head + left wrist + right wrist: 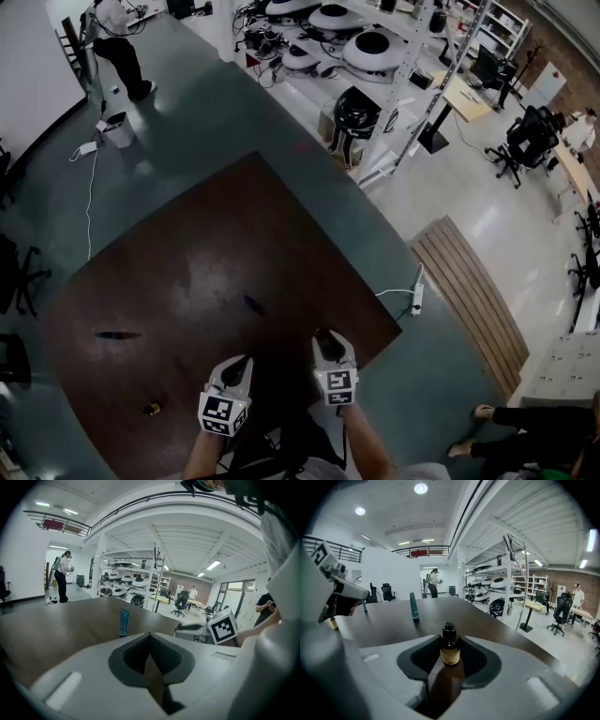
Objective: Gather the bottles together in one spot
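Note:
A small dark bottle (450, 652) with a tan label stands upright on the dark brown table (216, 253) near its front right edge. My right gripper (450, 640) (330, 343) is shut on it, a pad against each side. My left gripper (236, 367) (151, 638) hovers to the left of it, its jaws a narrow gap apart with nothing between them. A blue tube (254, 304) (123, 622) (414, 606) stands further out on the table. Another dark tube (117, 335) lies at the left. A little brown bottle (151, 409) sits near the front left edge.
Shelves of round white devices (356, 47) stand beyond the table's far corner. A person (120, 42) stands far off at the back left. A slatted wooden bench (469, 300) and a power strip (416, 298) lie on the floor to the right. Office chairs (530, 136) stand at the back right.

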